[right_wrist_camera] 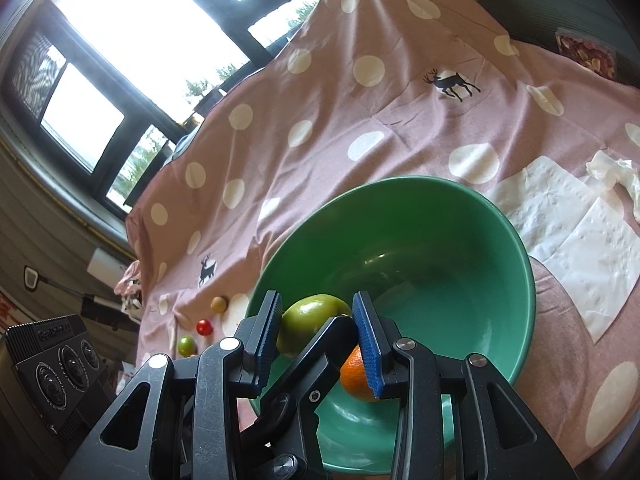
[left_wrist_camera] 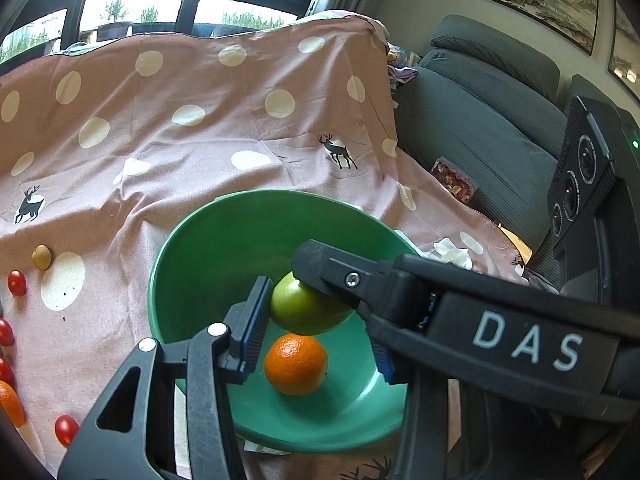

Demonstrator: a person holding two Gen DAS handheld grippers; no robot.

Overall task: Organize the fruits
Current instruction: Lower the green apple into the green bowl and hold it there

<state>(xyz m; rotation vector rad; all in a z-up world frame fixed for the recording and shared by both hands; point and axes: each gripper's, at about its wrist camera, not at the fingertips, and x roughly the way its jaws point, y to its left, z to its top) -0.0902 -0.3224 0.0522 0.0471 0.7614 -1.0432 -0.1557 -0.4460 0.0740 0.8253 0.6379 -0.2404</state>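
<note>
A green bowl sits on a pink dotted cloth. An orange lies in the bowl. A green apple hangs over it. My left gripper holds the apple between its blue pads over the bowl. My right gripper reaches in from the right; its finger lies across the apple, and the left gripper's finger crosses between its pads. Whether the right gripper grips anything is unclear.
Cherry tomatoes, a small tan fruit and another orange lie on the cloth at left. White tissues lie right of the bowl. A grey sofa stands at the back right.
</note>
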